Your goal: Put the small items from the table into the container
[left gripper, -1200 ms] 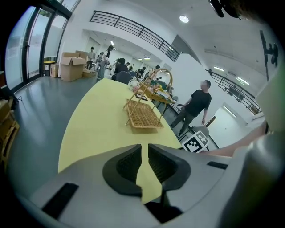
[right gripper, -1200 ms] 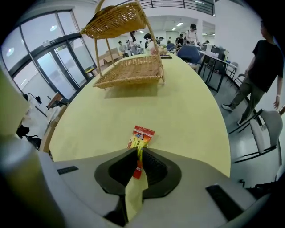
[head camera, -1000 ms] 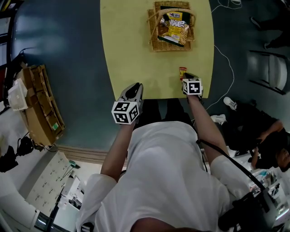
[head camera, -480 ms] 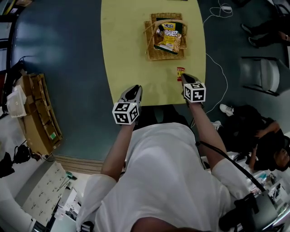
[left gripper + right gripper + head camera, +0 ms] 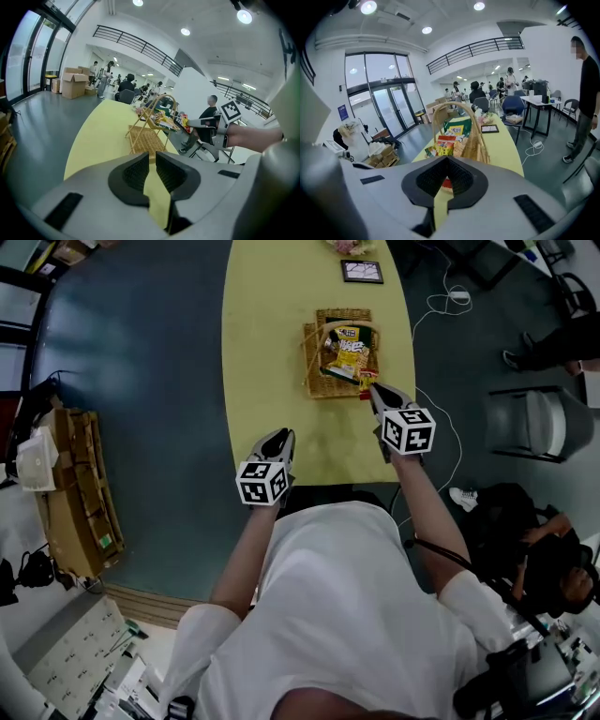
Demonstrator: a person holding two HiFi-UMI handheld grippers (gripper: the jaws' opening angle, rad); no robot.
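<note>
One small red-and-yellow packet (image 5: pixel 366 381) sits pinched between the closed pads of the right claw (image 5: pixel 371 392). It hangs clear of the yellow oval worktop (image 5: pixel 272 334), at the 4 o'clock corner of the woven wicker basket with the hoop handle (image 5: pixel 311 362). A second ago that packet stood upright on the worktop near its near edge, well apart from the basket at about its 5 o'clock, with the right claw just behind it. Half a second ago it was still low, close to the claw's tip. Since then the right claw has carried it toward 12 o'clock, up to the basket's rim.

In the right gripper view the packet (image 5: pixel 445 147) juts out past the closed pads, with the basket's handle and wall (image 5: pixel 480 140) right behind it. The basket holds a yellow snack bag (image 5: pixel 347 352), as it did before.

The left claw (image 5: pixel 278 437) hovers over the near edge of the worktop at the basket's 7 o'clock, almost where it was a second ago. Its pads stand a narrow gap apart with only bare worktop showing between them.

A black-framed flat rectangle (image 5: pixel 362 271) lies on the worktop at the basket's 12 o'clock; neither earlier head view showed it.
</note>
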